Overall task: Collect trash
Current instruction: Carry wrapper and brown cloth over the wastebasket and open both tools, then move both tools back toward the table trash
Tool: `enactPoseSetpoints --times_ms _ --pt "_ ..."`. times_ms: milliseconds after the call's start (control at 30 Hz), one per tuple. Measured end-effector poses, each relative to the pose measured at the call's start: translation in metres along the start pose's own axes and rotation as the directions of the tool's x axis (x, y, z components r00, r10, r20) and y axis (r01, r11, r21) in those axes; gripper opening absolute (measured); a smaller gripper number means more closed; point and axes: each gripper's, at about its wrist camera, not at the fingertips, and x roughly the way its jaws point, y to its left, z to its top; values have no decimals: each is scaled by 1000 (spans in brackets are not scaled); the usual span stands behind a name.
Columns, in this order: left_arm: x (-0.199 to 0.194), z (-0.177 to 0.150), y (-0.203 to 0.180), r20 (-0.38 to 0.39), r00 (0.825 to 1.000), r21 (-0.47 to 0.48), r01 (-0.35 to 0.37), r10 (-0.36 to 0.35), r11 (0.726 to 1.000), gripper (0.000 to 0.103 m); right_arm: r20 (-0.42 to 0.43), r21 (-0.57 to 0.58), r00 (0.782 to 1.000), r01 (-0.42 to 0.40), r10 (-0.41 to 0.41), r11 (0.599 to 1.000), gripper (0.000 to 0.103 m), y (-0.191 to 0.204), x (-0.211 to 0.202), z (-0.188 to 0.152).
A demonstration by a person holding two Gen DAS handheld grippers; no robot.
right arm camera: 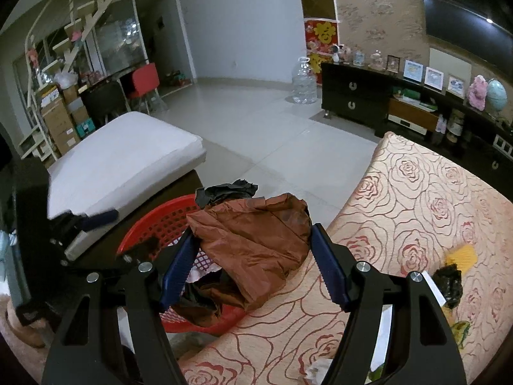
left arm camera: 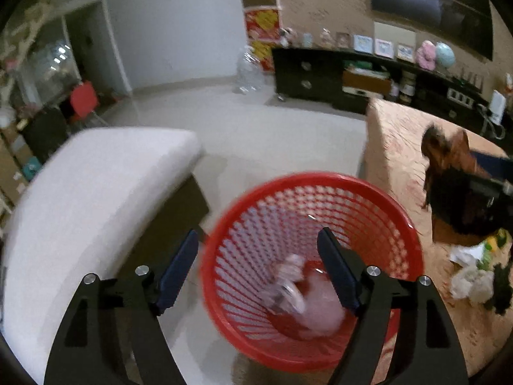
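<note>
Brown bag [right arm camera: 256, 240] clamped in right gripper [right arm camera: 253, 266], tilted down over red basket [right arm camera: 154, 224].

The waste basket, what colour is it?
Red, with a lattice wall; the basket shows best in the left wrist view.

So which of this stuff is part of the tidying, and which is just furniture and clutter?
Part of the job:
- red plastic mesh basket, crumpled scraps inside
- crumpled brown plastic bag, clamped in the right tongs
- left tongs, open above the basket
- black crumpled wrapper on the rose-patterned cloth

Just lying about:
- white cushioned bench
- clear water jug
- pale blue globe
</note>
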Motion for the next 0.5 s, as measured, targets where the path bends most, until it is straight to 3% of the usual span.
enactPoseSetpoints --times_ms 100,500 --pt "-10 5 10 40 999 -32 -34 35 999 77 -20 -22 1000 -10 9 1000 69 9 11 -3" --pt "-22 11 23 68 997 -96 -31 38 995 77 -83 -77 996 -44 37 996 75 36 41 -16"
